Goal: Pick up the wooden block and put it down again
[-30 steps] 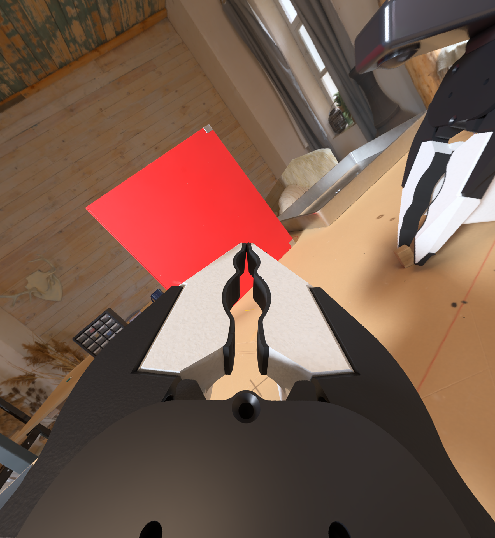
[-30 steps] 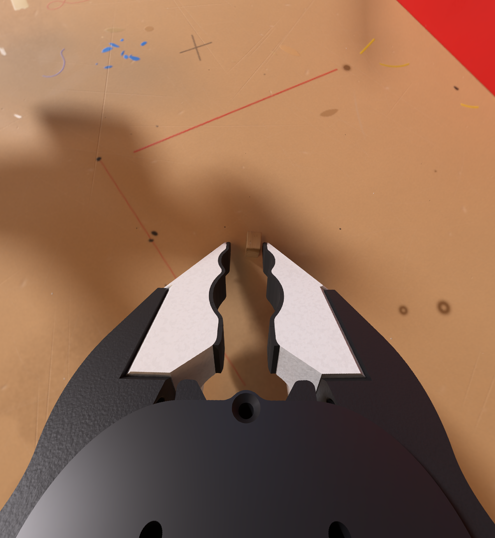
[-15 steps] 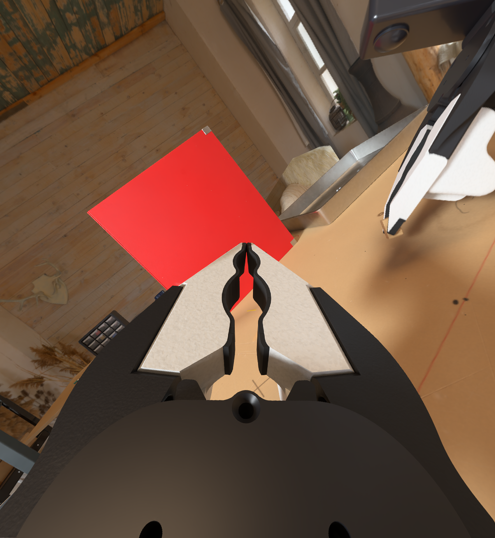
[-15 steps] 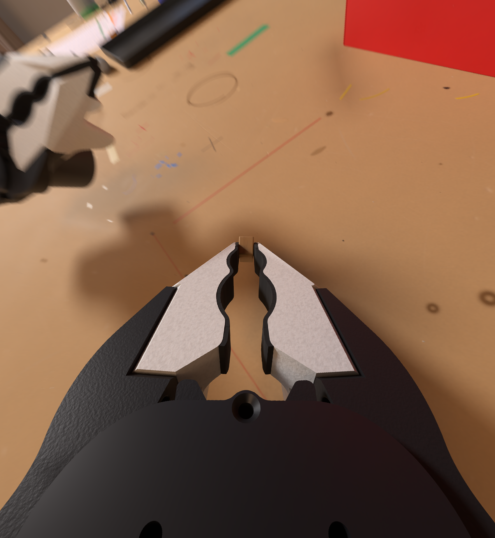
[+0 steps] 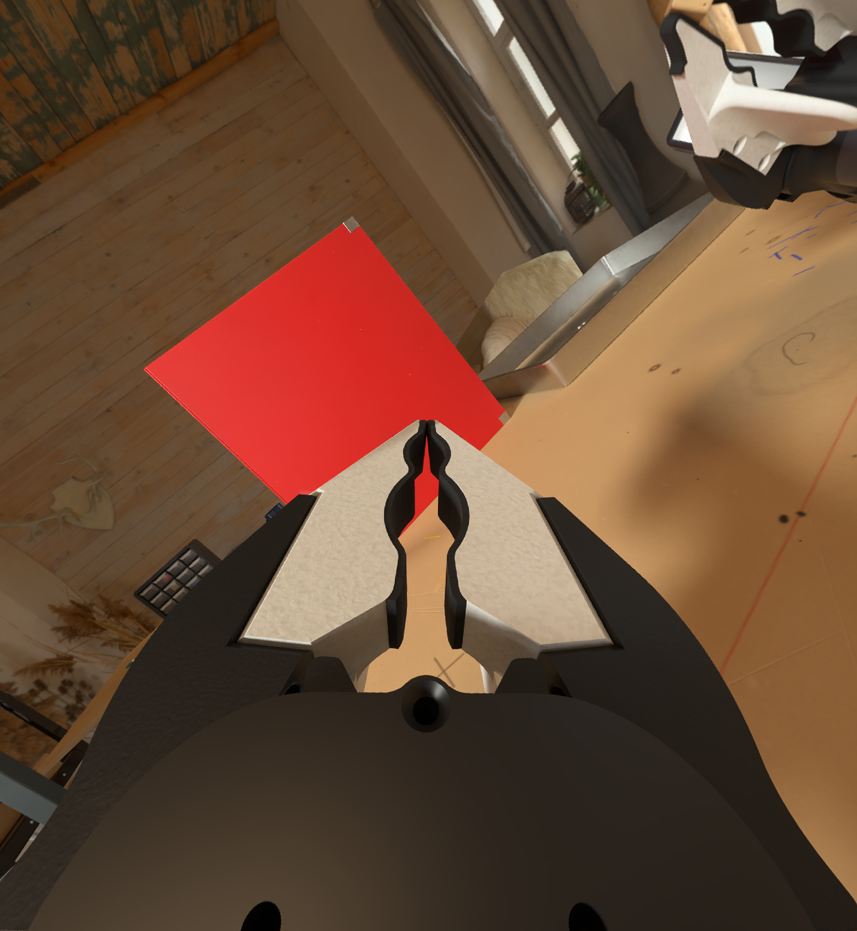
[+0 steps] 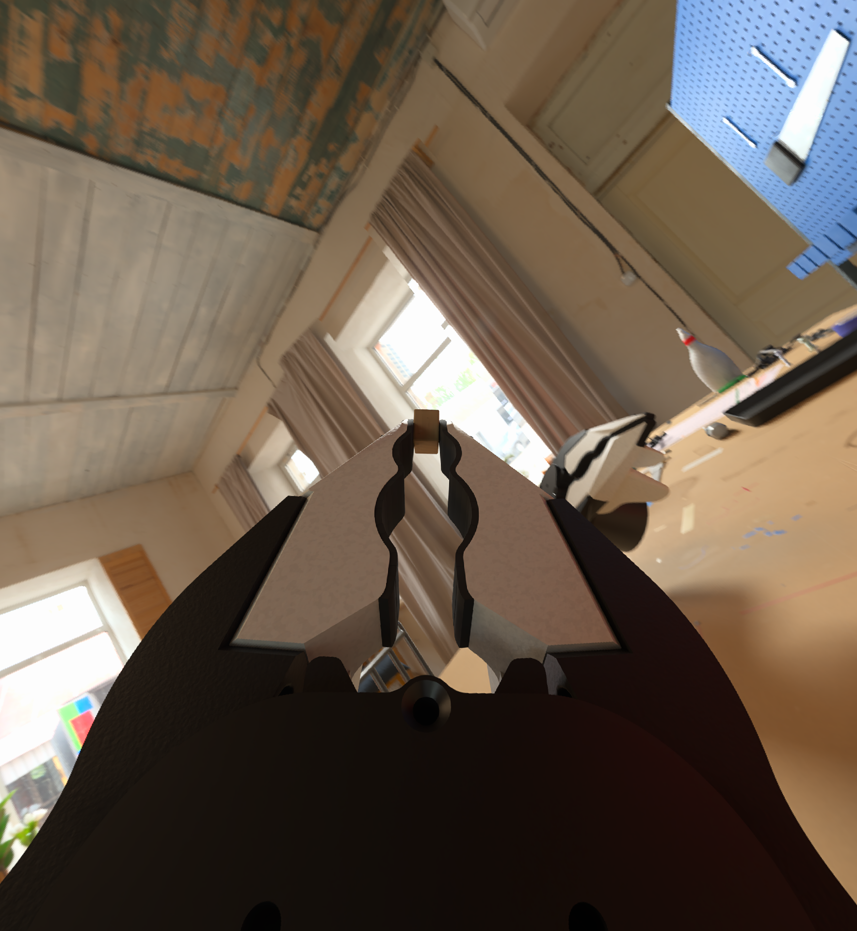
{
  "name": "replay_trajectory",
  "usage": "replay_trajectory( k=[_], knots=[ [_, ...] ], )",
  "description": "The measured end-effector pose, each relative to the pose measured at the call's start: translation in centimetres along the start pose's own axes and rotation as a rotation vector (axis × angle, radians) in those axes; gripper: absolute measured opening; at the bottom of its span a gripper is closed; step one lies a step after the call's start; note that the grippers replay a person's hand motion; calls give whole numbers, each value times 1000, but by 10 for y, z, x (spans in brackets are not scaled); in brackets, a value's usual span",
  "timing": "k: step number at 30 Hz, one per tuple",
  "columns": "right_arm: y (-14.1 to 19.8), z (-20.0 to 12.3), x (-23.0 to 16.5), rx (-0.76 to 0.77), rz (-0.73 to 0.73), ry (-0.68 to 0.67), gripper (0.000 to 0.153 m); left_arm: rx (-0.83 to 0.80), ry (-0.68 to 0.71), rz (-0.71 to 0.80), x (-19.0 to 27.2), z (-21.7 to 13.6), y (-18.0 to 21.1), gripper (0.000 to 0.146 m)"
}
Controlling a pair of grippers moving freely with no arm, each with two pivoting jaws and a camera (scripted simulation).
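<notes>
The small wooden block [image 6: 426, 431] is pinched between the fingertips of my right gripper [image 6: 425, 428], which is tilted up so it points at the windows and wall, well above the brown tabletop [image 6: 794, 579]. In the left wrist view the right gripper [image 5: 748, 101] shows at the top right, high over the table; the block is not visible there. My left gripper [image 5: 426, 424] is shut and empty, hovering over the table near the red panel [image 5: 325, 352]. It also shows in the right wrist view [image 6: 607, 463].
A metal tray [image 5: 602, 312] lies at the table's far edge beside the red panel. A white bowling pin [image 6: 708, 362], a long black bar [image 6: 809, 383] and small items stand along the far table edge. A blue pegboard [image 6: 789, 101] hangs behind.
My right gripper closed on the block, lifted it off the table and tilted upward. The left gripper has stayed in place, shut.
</notes>
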State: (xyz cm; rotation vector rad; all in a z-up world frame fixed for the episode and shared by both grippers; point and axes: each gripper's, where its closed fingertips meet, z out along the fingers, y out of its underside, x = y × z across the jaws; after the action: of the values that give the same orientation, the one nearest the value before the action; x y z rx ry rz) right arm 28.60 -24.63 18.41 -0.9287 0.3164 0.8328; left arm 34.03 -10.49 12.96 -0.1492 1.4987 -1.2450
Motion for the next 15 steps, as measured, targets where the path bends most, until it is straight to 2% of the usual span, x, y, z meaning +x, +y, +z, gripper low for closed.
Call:
replay_trajectory(
  k=[4,15],
  knots=[
    [-7,-2,-9,40,12,-61,9,0,5,2,1,0,0,0],
    [-3,1,-12,27,23,-88,9,1,11,7,2,1,0,0]
  ],
)
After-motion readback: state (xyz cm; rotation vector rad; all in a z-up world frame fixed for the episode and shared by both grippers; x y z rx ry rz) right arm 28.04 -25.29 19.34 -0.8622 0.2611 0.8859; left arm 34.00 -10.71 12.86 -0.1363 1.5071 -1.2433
